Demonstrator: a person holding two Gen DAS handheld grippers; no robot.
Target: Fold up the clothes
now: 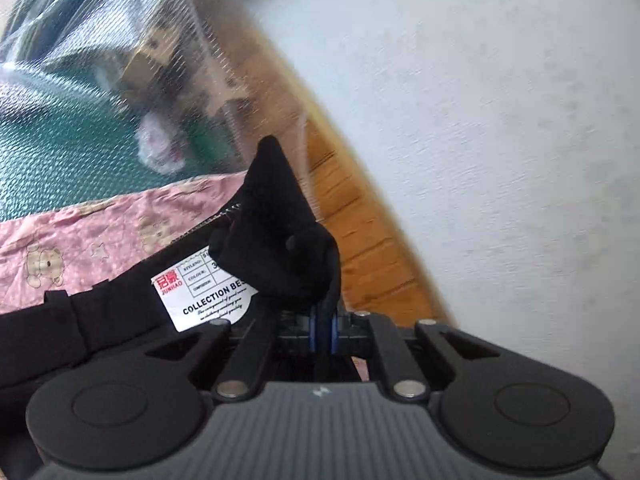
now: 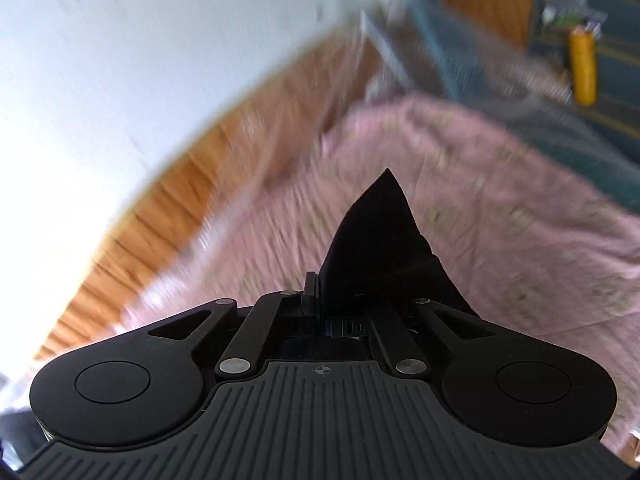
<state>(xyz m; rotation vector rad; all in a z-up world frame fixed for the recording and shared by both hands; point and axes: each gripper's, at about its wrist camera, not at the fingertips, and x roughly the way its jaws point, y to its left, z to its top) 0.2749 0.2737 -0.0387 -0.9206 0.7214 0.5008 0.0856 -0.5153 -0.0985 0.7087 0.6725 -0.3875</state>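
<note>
Left gripper [image 1: 323,326] and right gripper [image 2: 316,294] each clamped a corner of the black fabric garment [image 1: 280,240] above the pink printed bedsheet [image 2: 460,208]; thin bites risked slipping.

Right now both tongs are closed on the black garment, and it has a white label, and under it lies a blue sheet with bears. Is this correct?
Not quite: the sheet is pink, not blue, as the left wrist view shows. The rest holds: the left tongs and the right tongs are each shut on the black garment, which carries a white label.
</note>
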